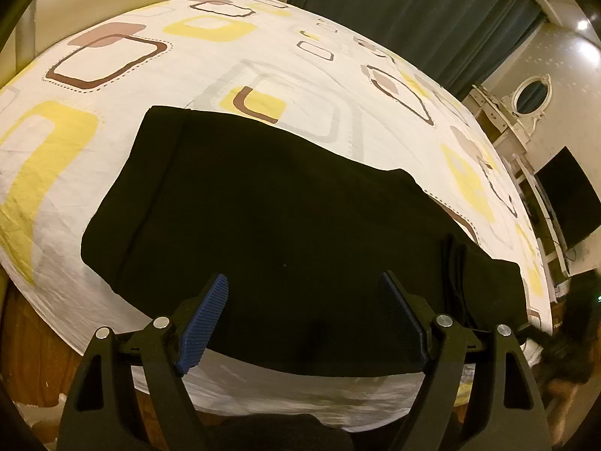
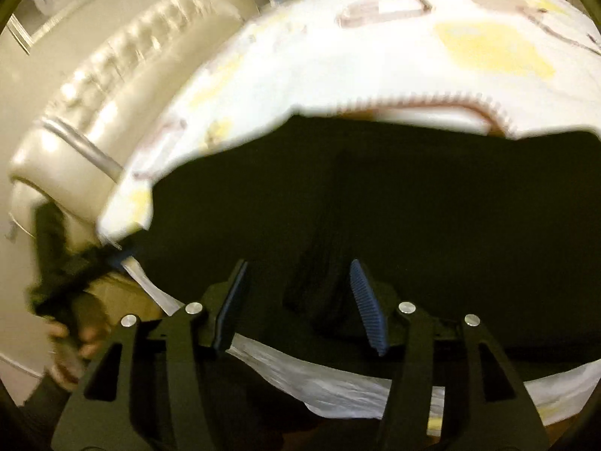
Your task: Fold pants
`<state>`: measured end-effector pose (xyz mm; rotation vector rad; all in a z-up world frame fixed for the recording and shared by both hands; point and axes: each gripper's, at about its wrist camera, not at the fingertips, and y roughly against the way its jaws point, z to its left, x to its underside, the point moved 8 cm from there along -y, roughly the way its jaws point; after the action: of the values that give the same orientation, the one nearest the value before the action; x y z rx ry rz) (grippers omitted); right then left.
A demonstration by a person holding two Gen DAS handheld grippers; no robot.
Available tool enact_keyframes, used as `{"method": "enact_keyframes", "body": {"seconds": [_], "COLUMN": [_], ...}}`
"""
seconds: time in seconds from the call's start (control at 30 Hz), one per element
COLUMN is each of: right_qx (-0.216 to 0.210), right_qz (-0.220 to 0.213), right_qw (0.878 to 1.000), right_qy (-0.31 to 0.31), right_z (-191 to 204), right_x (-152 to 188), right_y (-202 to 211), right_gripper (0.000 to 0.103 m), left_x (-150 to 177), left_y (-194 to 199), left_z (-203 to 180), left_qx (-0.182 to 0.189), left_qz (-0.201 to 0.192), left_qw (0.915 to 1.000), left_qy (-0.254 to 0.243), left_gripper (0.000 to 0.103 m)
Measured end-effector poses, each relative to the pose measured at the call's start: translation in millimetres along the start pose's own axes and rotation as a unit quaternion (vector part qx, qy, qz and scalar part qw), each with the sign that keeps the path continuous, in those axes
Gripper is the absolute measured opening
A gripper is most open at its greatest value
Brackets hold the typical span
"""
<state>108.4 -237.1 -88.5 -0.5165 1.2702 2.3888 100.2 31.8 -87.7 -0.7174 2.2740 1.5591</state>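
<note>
Left gripper (image 1: 304, 314): points steeply down over the near edge of the bed; jaws spread wide, blue ribbed pads (image 1: 204, 325) apart, with black cloth seen behind the gap but nothing pinched.
Right gripper (image 2: 300, 308): angled down toward the same near edge; the view is motion-blurred; jaws part-way open, pads clear of the fabric, nothing gripped.
Pants (image 1: 270, 233): black, folded into a compact flat block lying on the bedsheet close to the near edge; a seam or hem runs along the left side, and stacked folded layers show at the right end.
Pants, right wrist view (image 2: 375, 203): a dark mass filling the middle of the frame, just beyond the fingertips.
Bedsheet (image 1: 112, 150): white, printed with yellow, brown and grey rounded squares; it hangs over the near edge of the bed.
Headboard (image 2: 124, 86): cream, padded and tufted, to the left in the right wrist view.
Curtain (image 1: 413, 11): dark teal, behind the far side of the bed.
Dresser mirror (image 1: 531, 94): oval, white-framed, against the right wall.
Monitor (image 1: 571, 195): dark screen, right of the bed.
</note>
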Motion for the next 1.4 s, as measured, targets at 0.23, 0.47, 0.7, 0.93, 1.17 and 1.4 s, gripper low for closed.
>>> {"method": "enact_keyframes", "body": {"seconds": [0.23, 0.47, 0.7, 0.93, 1.17, 1.4], "right_qx": [0.069, 0.002, 0.021, -0.008, -0.043, -0.009], "right_qz": [-0.111, -0.060, -0.023, -0.042, -0.038, -0.020], "right_qw": [0.977, 0.959, 0.967, 0.961, 0.958, 0.966], "right_qy": [-0.168, -0.276, -0.254, -0.275, -0.280, -0.259], "right_z": [-167.4, -246.8, -251.9, -244.8, -227.8, -226.5], "right_x": [-54.3, -47.1, -42.0, -31.6, 19.4, 50.0], "right_y": [95.5, 53.9, 31.4, 41.2, 74.9, 71.4], "right_gripper": [0.055, 0.045, 0.023, 0.032, 0.039, 0.027], "left_x": [1.0, 2.0, 2.5, 3.4, 4.1, 3.7], "left_y": [-1.4, -2.5, -2.9, -1.0, -2.6, -2.9], "left_z": [-6.4, -8.5, -7.0, -9.3, -11.6, -12.7], "left_qx": [0.003, 0.002, 0.002, 0.002, 0.005, 0.004], "left_qz": [0.001, 0.003, 0.005, 0.004, 0.007, 0.005], "left_qw": [1.0000, 0.9999, 1.0000, 0.9999, 0.9998, 0.9997], "left_qy": [-0.006, -0.013, -0.007, -0.015, -0.019, -0.023], "left_gripper": [0.081, 0.081, 0.081, 0.081, 0.081, 0.081]}}
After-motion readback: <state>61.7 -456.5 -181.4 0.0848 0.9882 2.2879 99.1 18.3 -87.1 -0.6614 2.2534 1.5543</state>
